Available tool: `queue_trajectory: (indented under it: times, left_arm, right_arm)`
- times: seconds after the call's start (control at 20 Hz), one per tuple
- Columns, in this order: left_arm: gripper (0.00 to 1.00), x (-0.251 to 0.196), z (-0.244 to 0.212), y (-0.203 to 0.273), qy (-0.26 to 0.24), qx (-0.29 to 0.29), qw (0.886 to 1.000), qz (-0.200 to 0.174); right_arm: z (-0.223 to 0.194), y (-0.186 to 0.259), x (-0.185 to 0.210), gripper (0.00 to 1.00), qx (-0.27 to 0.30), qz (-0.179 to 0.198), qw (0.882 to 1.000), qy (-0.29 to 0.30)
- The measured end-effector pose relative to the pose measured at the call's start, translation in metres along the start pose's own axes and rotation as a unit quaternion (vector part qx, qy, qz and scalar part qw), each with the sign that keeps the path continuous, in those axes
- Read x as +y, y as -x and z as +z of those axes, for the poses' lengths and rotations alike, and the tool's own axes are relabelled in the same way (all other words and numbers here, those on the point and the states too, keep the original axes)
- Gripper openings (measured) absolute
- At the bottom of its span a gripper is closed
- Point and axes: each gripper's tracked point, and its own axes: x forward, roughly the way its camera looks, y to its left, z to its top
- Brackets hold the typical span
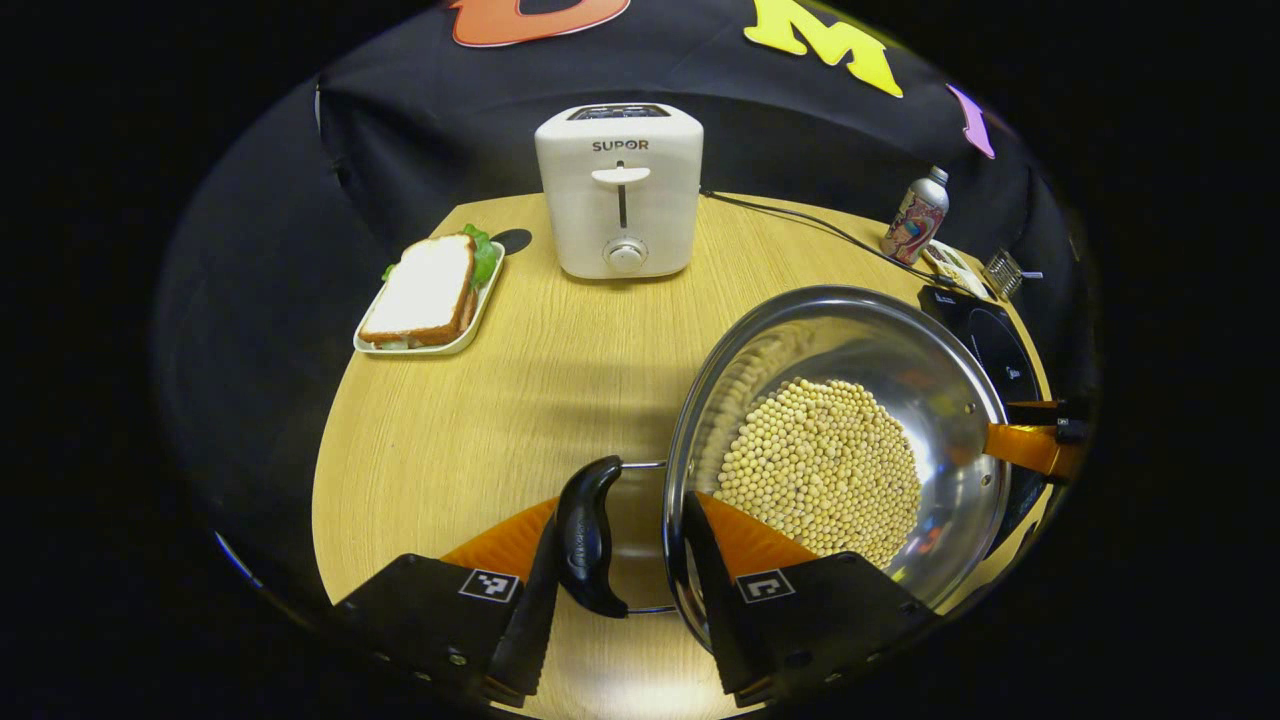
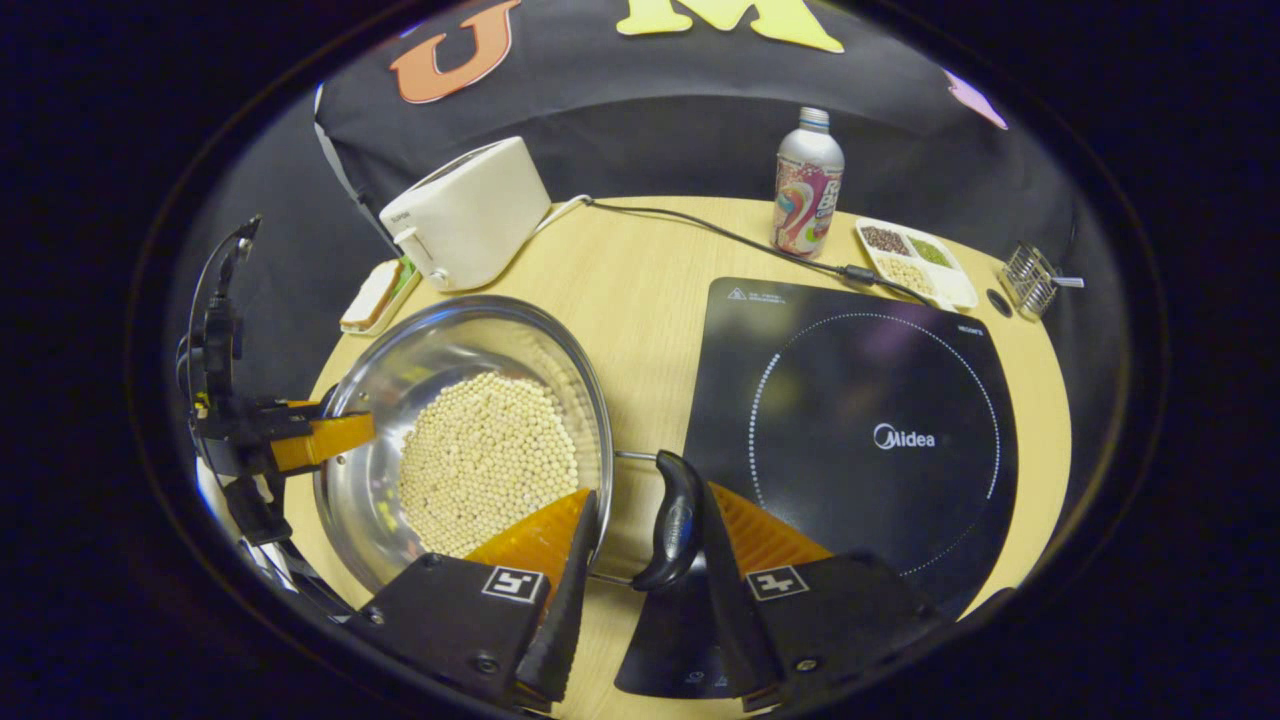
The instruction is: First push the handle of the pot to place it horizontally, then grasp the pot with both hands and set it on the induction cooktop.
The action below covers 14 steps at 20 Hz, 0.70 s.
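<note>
While the pot [image 1: 850, 450] sits on the wooden table [image 1: 480, 420] just left of the induction cooktop [image 2: 860, 420], I've got a gripper at each of its side handles. It's a shiny steel pot with a layer of pale beans [image 1: 820, 470] in the bottom.

My left gripper [image 1: 620, 560] has its fingers spread around the black left handle [image 1: 588, 535], one finger outside it and the other against the pot's rim, so it's parted, not clamped. My right gripper [image 2: 640, 560] is much the same on the right handle [image 2: 675, 520]: that handle lies against the outer finger while the other finger is over at the pot's rim, jaws apart.

Further out, the white toaster [image 1: 620, 190] stands at the back of the table with a sandwich on a small tray [image 1: 425, 295] beside it. A drink bottle [image 2: 808, 185], a divided dish of grains [image 2: 915, 260] and a little wire rack [image 2: 1030, 275] sit behind the cooktop.
</note>
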Motion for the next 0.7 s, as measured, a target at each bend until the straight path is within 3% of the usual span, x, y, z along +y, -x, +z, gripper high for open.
queue_trajectory:
  times: [0.4,0.7]
  left_arm:
    - [0.64,0.007,0.005,0.014,0.004,-0.017,1.000,0.001]
    - [0.63,0.007,0.015,0.027,-0.021,-0.041,0.999,-0.002]
  right_arm:
    - [0.011,0.036,-0.006,0.58,-0.033,-0.002,0.999,0.019]
    - [0.015,0.069,-0.028,0.58,-0.058,-0.007,0.998,-0.007]
